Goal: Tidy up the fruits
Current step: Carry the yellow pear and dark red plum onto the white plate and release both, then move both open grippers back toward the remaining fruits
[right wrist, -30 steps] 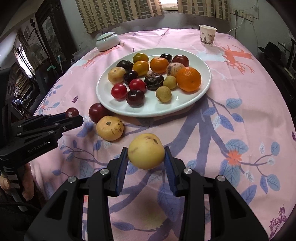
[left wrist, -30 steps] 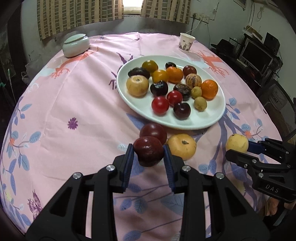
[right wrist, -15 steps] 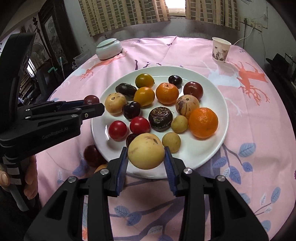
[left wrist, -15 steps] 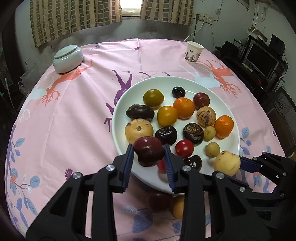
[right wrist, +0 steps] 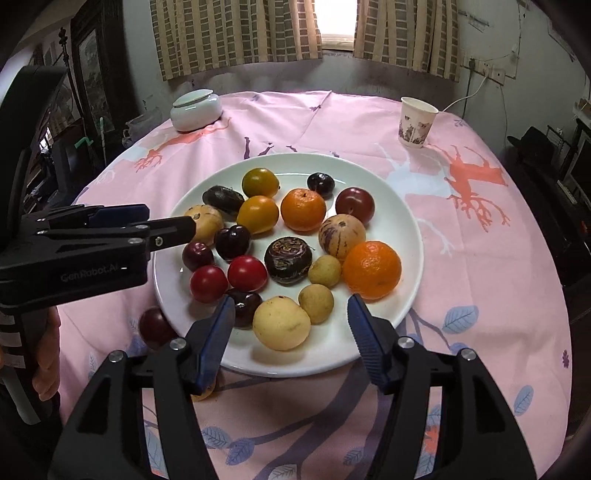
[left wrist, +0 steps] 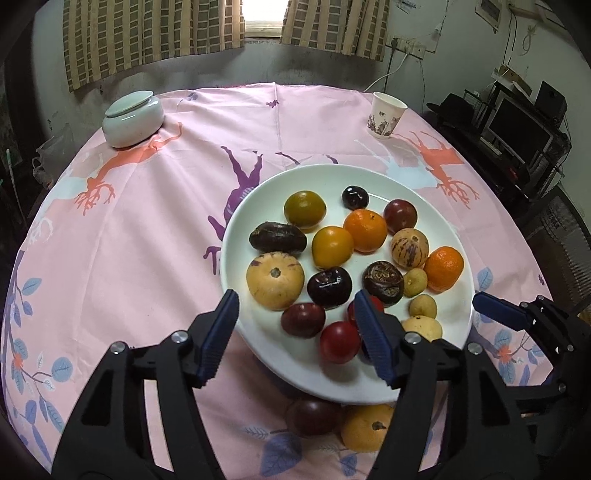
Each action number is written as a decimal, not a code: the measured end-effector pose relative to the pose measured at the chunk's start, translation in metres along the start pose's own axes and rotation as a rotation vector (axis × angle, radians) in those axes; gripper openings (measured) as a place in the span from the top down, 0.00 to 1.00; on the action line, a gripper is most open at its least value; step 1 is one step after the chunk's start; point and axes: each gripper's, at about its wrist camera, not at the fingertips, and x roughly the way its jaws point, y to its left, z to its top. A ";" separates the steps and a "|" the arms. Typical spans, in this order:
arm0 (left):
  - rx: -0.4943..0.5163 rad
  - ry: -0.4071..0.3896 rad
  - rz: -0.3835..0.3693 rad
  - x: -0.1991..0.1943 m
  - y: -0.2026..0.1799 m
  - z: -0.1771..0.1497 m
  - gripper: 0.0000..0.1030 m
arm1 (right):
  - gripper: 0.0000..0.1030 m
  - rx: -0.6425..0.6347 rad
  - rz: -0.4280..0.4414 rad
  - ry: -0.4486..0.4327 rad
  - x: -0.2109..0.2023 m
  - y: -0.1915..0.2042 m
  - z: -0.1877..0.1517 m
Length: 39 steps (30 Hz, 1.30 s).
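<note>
The white plate (left wrist: 258,332) is viewed closely from above its near-left edge in the left wrist view, and from its near edge in the right wrist view (right wrist: 406,236). Both views are aimed past it toward the curtained window (right wrist: 338,18), and the plate is shared.

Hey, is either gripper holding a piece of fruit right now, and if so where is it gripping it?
Nothing is held. The left gripper and right gripper are both open over the white plate.
</note>
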 end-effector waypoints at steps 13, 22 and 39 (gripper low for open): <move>0.021 -0.019 -0.027 -0.055 -0.005 -0.075 0.11 | 0.38 0.064 0.061 0.041 -0.036 -0.001 -0.049; 0.012 -0.025 -0.009 -0.061 -0.004 -0.084 0.11 | 0.38 0.034 0.062 0.061 -0.038 0.014 -0.054; -0.093 -0.025 0.014 -0.069 0.053 -0.099 0.11 | 0.38 -0.020 0.154 0.179 0.022 0.064 -0.046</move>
